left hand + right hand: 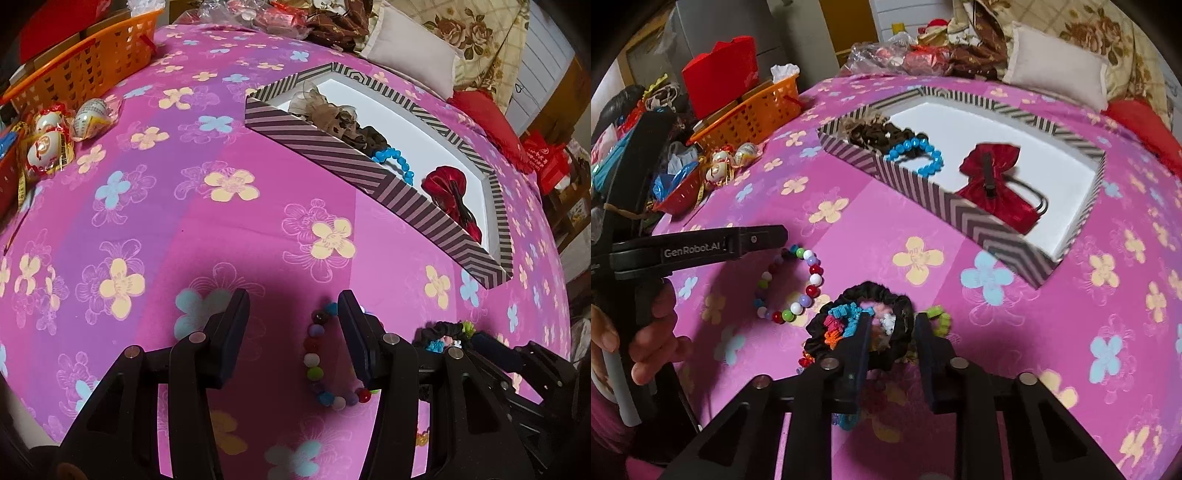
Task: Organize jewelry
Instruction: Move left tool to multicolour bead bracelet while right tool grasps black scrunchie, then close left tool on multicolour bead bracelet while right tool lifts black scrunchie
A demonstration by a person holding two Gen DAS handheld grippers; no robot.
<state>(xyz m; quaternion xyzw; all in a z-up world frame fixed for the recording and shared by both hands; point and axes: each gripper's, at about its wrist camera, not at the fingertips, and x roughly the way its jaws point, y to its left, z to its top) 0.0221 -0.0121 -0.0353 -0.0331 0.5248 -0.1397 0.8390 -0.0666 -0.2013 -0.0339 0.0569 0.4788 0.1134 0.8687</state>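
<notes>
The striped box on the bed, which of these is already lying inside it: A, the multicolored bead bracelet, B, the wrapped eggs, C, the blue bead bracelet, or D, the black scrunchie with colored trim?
C: the blue bead bracelet lies inside the striped box, next to a red bow clip.

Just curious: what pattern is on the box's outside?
Grey-and-dark stripes and chevrons on the box; right wrist view.

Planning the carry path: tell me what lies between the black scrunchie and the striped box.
Only bare floral bedsheet lies between the black scrunchie and the striped box; the right wrist view shows it best. The multicolored bead bracelet lies off to the scrunchie's left.
</notes>
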